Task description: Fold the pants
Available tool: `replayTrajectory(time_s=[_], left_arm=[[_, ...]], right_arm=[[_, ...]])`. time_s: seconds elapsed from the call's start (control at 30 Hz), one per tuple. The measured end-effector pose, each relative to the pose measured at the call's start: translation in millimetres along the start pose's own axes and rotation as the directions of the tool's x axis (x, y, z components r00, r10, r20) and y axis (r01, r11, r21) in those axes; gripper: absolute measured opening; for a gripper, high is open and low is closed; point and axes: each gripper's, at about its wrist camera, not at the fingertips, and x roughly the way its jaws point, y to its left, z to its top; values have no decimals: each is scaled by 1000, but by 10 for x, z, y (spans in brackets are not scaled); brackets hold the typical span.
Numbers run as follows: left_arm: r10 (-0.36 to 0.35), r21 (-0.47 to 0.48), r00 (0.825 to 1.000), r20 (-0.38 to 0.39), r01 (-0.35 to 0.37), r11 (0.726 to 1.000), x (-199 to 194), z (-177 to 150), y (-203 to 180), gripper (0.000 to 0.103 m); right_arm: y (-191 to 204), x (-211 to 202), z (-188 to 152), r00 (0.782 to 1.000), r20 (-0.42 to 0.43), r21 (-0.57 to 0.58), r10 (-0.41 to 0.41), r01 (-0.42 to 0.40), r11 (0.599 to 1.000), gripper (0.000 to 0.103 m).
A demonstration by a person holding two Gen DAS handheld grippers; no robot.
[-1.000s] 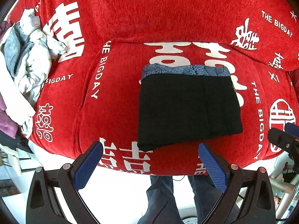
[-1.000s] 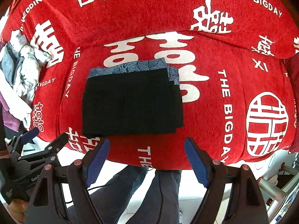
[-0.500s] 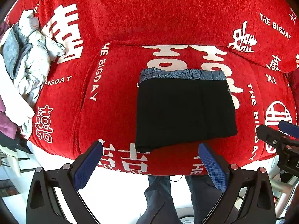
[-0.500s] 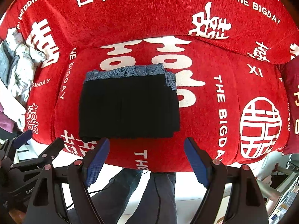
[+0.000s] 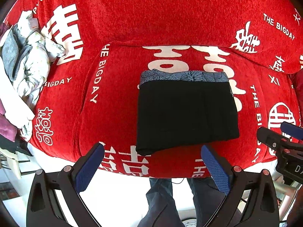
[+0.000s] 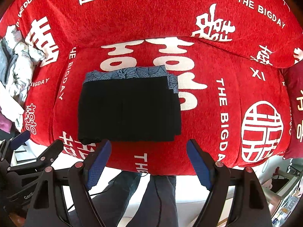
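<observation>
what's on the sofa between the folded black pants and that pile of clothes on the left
Nothing: between the folded black pants and the pile of clothes there is only bare red sofa cover with white lettering. The left wrist view shows it best.

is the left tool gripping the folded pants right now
No, the left tool hangs open and empty above the sofa's front edge, while the folded pants lie flat on the red sofa cover, untouched.

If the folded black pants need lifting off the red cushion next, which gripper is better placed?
Left, marginally. The pants lie centred ahead of the left gripper; the right gripper sits off toward their right edge. Both have open, empty jaws.
</observation>
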Motion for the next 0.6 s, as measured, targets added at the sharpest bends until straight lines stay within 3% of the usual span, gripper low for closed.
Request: replayTrajectory(time_s=[0.6], left_arm=[[-3, 5, 1000, -2, 3, 1000, -7, 31, -11, 102]], right_arm=[[6, 14, 32, 1000, -7, -15, -5, 5, 1000, 84]])
